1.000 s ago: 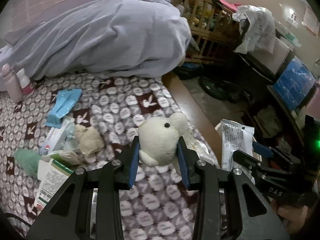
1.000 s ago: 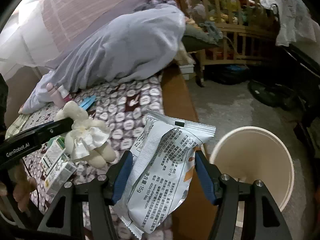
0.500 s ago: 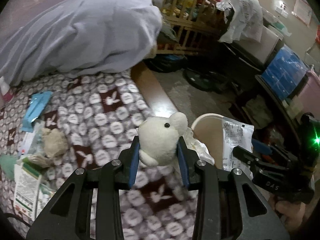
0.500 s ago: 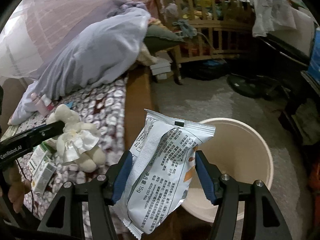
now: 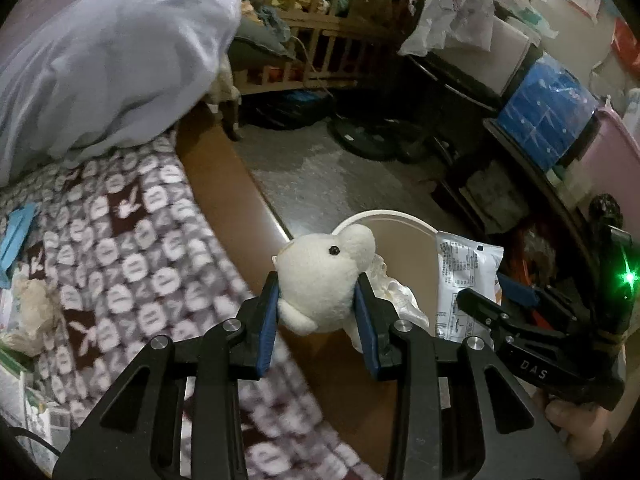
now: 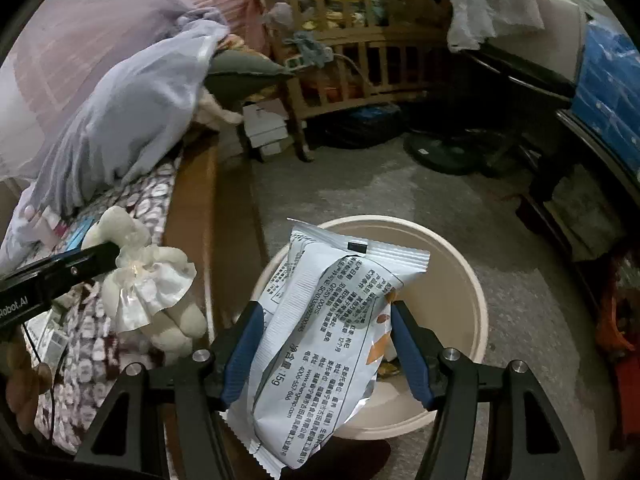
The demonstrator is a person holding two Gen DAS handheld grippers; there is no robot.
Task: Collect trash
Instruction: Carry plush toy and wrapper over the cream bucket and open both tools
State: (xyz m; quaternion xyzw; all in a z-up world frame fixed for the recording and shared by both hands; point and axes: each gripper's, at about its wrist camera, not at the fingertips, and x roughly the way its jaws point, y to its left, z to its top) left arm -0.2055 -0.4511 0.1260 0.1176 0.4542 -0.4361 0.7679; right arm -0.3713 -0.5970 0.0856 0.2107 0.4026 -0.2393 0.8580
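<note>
The right tool pinches a silver-white snack packet between its blue pads, gripping it across the lower half, and holds it in the air directly over the mouth of the cream bin that stands on the floor just beside the bed. The packet's long axis runs from lower left to upper right in the right wrist view, its crimped top seal tilted up and away from the tool, over the bin's far side, and its bottom seal hanging below the pads toward the camera. The left tool is clamped on the head of a small cream plush toy, which faces right with its body dangling below, over the wooden bed edge and close to the bin's near rim. By my judgement the step in hand is the drop: the packet looks placed for it, so the next move calls for spreading the right tool's pads and letting it fall. It may tip as it goes, since most of its length sits above the grip. More litter lies on the patterned bedspread to the left.
</note>
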